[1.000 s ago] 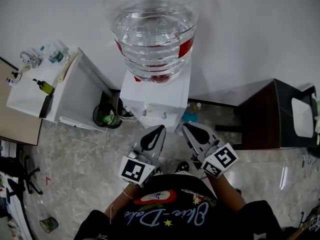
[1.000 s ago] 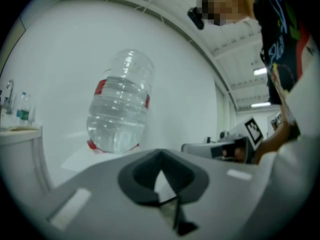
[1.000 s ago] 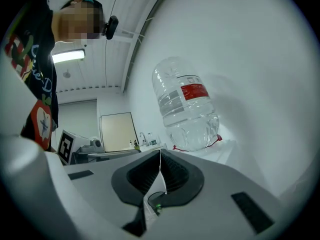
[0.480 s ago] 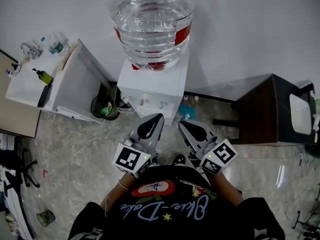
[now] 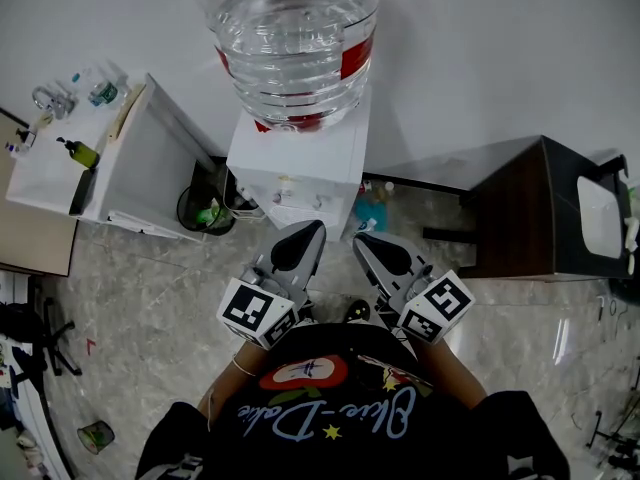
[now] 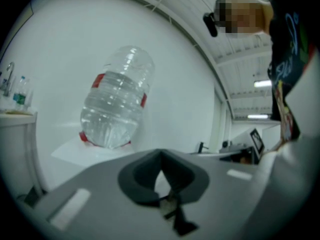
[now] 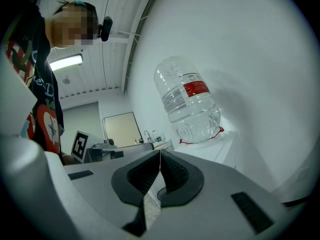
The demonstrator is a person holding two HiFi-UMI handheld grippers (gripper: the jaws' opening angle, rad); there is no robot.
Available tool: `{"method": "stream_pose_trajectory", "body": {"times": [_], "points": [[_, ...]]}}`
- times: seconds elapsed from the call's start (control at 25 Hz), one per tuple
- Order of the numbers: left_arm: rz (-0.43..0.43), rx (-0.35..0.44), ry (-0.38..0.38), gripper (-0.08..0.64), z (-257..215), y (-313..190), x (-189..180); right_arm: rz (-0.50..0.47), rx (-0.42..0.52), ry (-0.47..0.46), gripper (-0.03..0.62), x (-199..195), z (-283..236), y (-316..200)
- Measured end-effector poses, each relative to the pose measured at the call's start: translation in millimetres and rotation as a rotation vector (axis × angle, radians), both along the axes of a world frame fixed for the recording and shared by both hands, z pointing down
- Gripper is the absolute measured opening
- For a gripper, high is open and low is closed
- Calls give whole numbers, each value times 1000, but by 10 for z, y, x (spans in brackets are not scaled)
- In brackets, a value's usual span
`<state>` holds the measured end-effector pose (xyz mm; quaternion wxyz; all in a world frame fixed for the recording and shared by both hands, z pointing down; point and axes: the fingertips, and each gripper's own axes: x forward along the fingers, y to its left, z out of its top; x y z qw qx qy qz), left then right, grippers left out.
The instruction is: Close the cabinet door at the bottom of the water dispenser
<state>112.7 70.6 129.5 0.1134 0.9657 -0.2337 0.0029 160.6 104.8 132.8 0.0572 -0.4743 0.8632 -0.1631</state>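
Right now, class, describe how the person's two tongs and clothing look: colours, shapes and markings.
Both the left tongs and right tongs have grey bodies tapering to black ribbed pads. Each carries a white cube printed with black square markers: left cube, right cube. The person wears a black shirt with pale script and a red emblem.

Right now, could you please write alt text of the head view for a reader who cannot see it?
Seen from above, a person holds the left hand-held gripper and right hand-held gripper, both shut, toward a white water dispenser topped by a clear water bottle. A sink counter and bin stand left, a dark cabinet right.
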Motion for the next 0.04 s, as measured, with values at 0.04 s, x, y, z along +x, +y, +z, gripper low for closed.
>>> {"method": "stream_pose_trajectory", "body": {"times": [0.04], "points": [[4, -14, 12, -5, 2, 18, 9, 0, 1, 1, 15, 2, 4, 17]]}}
